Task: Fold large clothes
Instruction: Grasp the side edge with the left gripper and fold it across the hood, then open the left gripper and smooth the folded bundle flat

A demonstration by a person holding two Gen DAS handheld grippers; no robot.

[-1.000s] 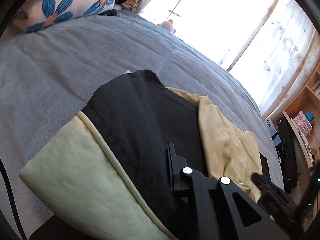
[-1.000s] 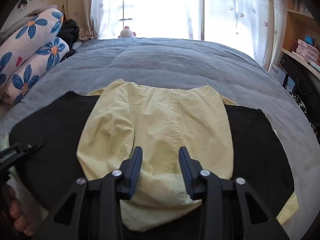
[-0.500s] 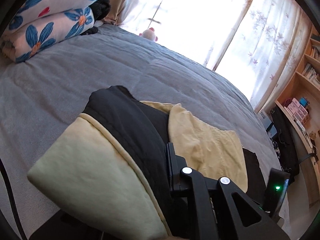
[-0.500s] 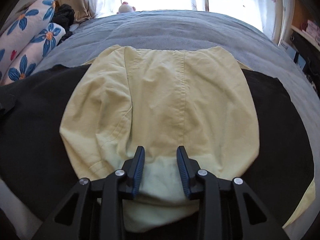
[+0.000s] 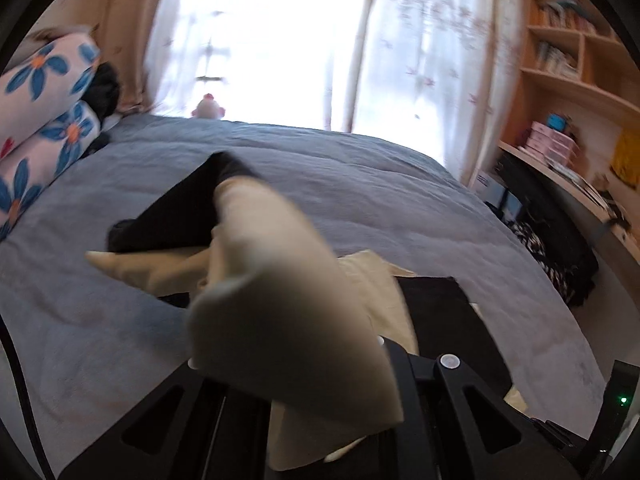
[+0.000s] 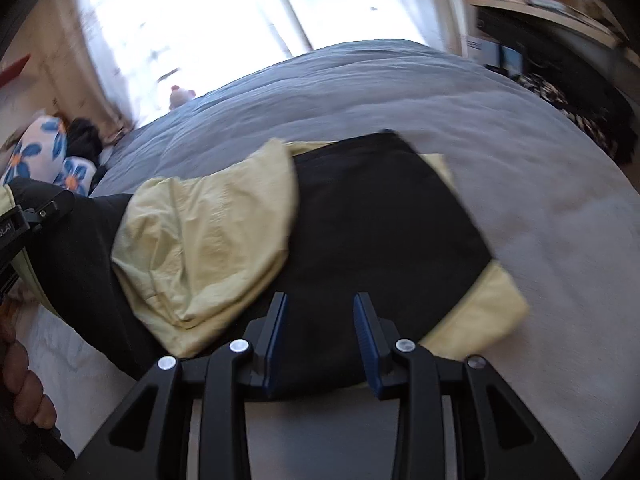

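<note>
Grey bed [image 5: 380, 200], bright curtained window [image 5: 280, 40], wooden shelves [image 5: 572, 60]

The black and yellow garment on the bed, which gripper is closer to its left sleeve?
Left. The left gripper is shut on the left sleeve, lifting it off the grey bed. The right gripper hangs open over the garment's right side, touching nothing.

Both wrist views look down close over the grey bed [image 5: 360, 208] toward the window [image 6: 192, 12].
</note>
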